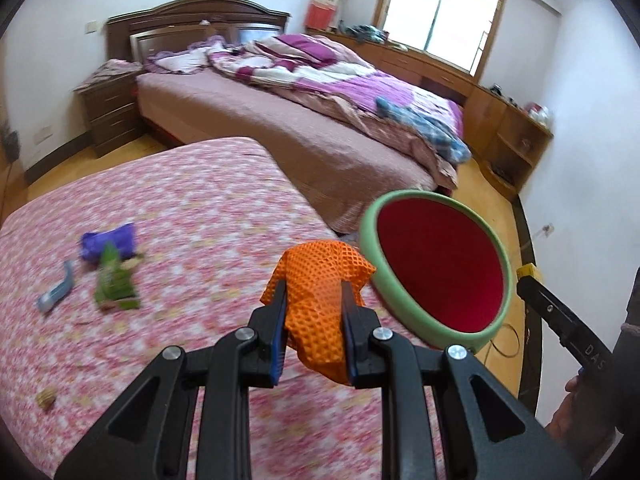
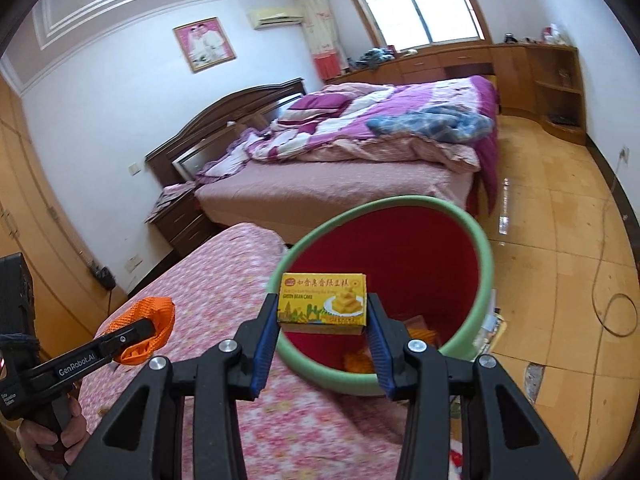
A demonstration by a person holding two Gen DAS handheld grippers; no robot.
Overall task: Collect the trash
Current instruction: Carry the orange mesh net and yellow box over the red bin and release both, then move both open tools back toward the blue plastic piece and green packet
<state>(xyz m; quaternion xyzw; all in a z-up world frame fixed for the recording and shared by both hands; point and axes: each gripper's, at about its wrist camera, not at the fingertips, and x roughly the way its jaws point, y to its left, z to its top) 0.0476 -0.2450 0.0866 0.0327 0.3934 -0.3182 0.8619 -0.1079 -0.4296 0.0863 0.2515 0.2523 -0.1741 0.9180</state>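
Right now the left gripper pinches a crumpled orange mesh net between its fingers above the pink bedspread; the right gripper clamps a yellow green-bean-cake box, held over the red bin with its green rim

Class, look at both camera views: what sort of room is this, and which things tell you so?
Very likely a home bedroom. A double bed with a rumpled purple quilt, a bedside cabinet and a framed portrait show it.
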